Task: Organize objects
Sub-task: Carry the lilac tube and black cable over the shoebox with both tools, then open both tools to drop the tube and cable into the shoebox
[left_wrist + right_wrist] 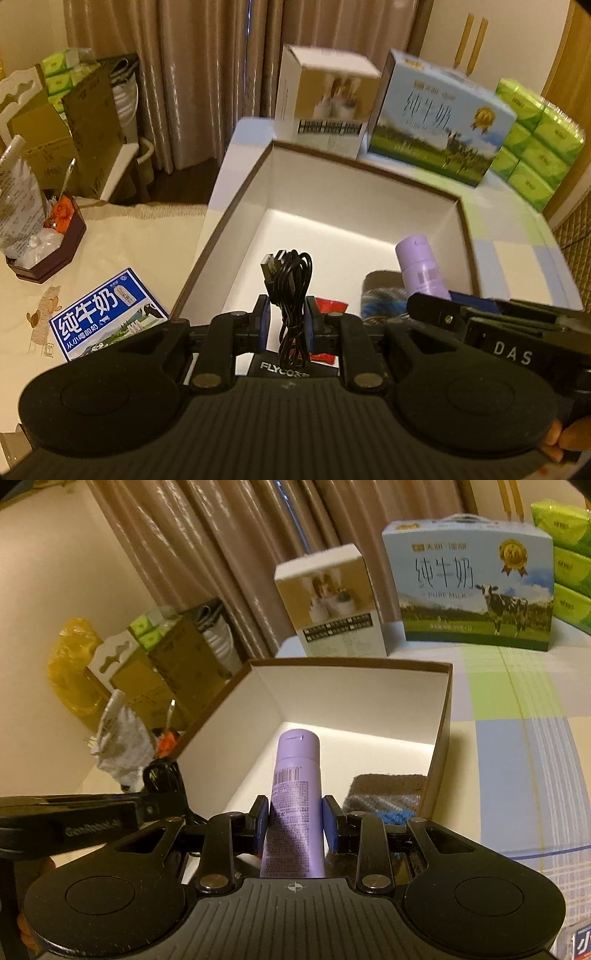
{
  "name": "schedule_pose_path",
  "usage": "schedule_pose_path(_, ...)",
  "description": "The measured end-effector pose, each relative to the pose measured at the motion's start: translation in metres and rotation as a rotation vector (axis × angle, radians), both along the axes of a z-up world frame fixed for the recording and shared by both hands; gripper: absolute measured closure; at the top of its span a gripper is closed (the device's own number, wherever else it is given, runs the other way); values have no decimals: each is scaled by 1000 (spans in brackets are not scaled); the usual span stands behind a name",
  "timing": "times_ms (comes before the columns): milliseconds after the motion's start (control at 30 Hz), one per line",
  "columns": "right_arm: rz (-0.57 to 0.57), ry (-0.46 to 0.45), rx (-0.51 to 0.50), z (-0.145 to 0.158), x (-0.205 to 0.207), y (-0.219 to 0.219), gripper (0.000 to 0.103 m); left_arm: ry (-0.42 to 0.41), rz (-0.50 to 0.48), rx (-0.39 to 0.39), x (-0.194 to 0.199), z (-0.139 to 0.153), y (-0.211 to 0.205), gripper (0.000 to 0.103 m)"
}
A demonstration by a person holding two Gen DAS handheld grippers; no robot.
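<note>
Beige curtains [192, 74] hang behind the table [517, 716], whose checked cloth carries a big open white box [243, 192] with a brown rim. From the left wrist view I see my left claw [288, 325] clamped tight on a coiled black USB cable [290, 284], which stands up between the blue pads [263, 321] just over the near end of the box. My right claw [294, 827] has closed on a lilac bottle [293, 794], barcode label facing me, cap pointing away over the white floor of the box. A knitted grey and blue cloth [384, 797] lies in the box's right corner, near the bottle. Behind the box stand a small white carton [328, 602] and a milk carton with a cow on it [469, 587], with green tissue packs [532, 147] beside them. A blue milk pack [107, 317] lies flat on the cream cloth to the left.
</note>
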State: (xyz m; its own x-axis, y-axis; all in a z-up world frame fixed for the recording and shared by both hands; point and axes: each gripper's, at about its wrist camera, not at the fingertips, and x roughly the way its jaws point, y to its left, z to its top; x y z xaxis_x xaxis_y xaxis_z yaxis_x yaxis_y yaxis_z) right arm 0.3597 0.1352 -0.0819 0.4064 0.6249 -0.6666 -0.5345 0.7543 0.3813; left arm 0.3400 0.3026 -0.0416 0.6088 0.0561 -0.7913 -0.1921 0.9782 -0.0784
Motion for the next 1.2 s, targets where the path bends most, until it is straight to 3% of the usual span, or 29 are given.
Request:
schedule_pose_path(267, -27, 41, -20, -12, 16, 11, 75, 75, -25, 2, 35, -27, 5, 87)
schedule_pose_path(467, -32, 47, -21, -14, 22, 16, 75, 85, -40, 10, 41, -32, 7, 78)
schedule_pose_path(633, -33, 53, -12, -16, 28, 21, 75, 92, -25, 4, 38, -34, 14, 71)
schedule_pose_path(767, -45, 42, 41, -10, 33, 21, 74, 90, -21, 9, 34, -33, 17, 59)
schedule_pose_path(933, -34, 20, 29, 1, 32, 18, 72, 83, -24, 19, 29, -29, 16, 44)
schedule_pose_path(1200, -6, -30, 3, 14, 12, 2, 41, 61, -41, 24, 15, -15, 9, 33)
